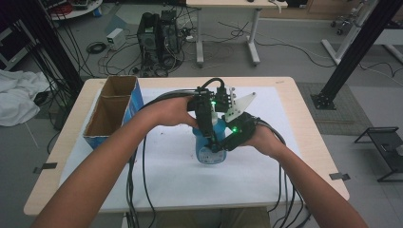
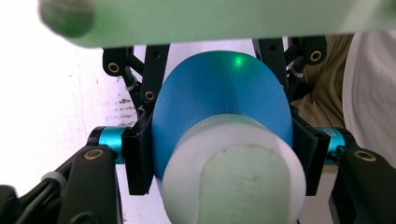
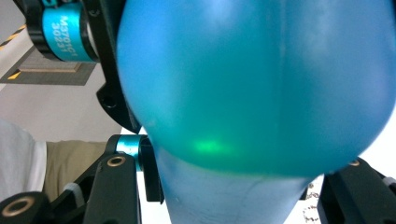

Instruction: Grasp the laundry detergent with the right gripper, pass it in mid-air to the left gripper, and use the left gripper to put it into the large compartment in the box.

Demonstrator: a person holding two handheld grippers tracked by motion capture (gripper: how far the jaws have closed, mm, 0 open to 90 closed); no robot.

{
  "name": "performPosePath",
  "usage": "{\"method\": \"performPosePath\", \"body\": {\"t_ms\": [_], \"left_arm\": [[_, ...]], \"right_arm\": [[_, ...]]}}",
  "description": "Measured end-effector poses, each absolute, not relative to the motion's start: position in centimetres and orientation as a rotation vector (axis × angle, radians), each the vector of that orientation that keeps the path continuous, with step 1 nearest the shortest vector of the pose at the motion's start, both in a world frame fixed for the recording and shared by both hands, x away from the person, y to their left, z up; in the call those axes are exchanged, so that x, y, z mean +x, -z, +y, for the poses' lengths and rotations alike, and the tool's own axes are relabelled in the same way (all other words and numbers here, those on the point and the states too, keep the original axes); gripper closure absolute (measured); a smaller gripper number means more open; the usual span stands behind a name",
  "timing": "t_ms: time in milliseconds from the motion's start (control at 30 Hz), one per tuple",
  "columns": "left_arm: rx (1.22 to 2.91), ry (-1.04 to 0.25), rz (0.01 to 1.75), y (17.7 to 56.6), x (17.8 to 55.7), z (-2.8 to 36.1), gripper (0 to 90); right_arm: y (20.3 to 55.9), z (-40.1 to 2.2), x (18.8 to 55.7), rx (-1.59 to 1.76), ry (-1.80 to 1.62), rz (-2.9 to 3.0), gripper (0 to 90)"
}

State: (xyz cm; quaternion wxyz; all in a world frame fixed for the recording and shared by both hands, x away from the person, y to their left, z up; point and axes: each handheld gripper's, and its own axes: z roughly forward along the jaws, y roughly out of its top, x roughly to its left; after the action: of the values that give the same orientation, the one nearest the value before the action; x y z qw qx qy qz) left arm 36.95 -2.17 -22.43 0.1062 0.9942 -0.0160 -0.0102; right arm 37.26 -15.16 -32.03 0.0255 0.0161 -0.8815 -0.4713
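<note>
A blue translucent plastic bottle with a white cap (image 1: 211,151) stands upright near the middle of the tabletop (image 1: 290,102), on a white sheet (image 1: 180,175) that covers most of the pale wood; both hands meet over it. The right tool (image 1: 222,146) comes in from the right and pinches the bottle's lower body, its jaws pressed against the blue wall on either side in the right gripper view, which probably serves to steady the bottle; the left tool (image 1: 208,127) reaches down from above with its jaws set around the upper part just below the cap, and in the left gripper view the black pads (image 2: 138,156) sit flush against the blue shoulder (image 2: 219,93), so it grips there too; that pairing, one hold low and one near the cap, reads as a set-up for twisting or pulling the top.

At the left of the tabletop stands an open cardboard box with blue sides (image 1: 113,111), well apart from the bottle; beyond the far edge the grey floor carries a computer tower (image 1: 159,35), loose cables and a second table's legs (image 1: 225,33); black frame posts rise at both sides; a white cloth (image 1: 16,95) lies at the far left.
</note>
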Motion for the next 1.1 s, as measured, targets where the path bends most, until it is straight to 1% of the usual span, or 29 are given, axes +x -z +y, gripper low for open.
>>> {"method": "performPosePath", "body": {"t_ms": [433,633,700,767,833,867,900,933,1000,1100], "left_arm": [[2.939,-0.003,-0.064,22.5,36.6,-2.3,38.1],[2.935,-0.009,-0.073,22.3,36.4,-2.3,38.2],[2.943,-0.01,-0.073,22.3,36.4,-2.3,38.2],[2.938,-0.009,-0.074,22.3,36.4,-2.3,38.2],[2.927,-0.005,-0.085,22.2,36.2,-2.3,38.3],[2.926,0.002,-0.072,22.2,36.2,-2.3,38.3],[2.926,0.002,-0.072,22.2,36.2,-2.3,38.3],[2.938,-0.01,-0.082,22.2,36.2,-2.2,38.3],[2.937,-0.009,-0.069,22.0,36.2,-1.9,38.3],[2.938,-0.022,-0.056,21.7,36.2,-1.5,38.2]], "right_arm": [[32.0,-15.1,37.0,0.036,1.456,-2.726,44.8],[31.9,-15.1,37.0,0.082,1.462,-2.748,44.7],[31.9,-14.9,36.4,-0.002,1.457,-2.704,44.4],[31.9,-14.9,36.4,0.012,1.461,-2.712,44.2],[31.8,-14.9,36.3,0.013,1.463,-2.702,42.8],[31.7,-14.9,36.4,0.017,1.458,-2.694,40.1],[31.6,-15.0,36.3,0.004,1.461,-2.693,34.8],[31.6,-15.0,36.3,0.004,1.461,-2.693,34.8],[31.4,-15.5,36.3,-0.054,1.445,-2.697,21.8],[31.3,-16.4,36.3,-0.042,1.46,-2.666,21.7]]}}
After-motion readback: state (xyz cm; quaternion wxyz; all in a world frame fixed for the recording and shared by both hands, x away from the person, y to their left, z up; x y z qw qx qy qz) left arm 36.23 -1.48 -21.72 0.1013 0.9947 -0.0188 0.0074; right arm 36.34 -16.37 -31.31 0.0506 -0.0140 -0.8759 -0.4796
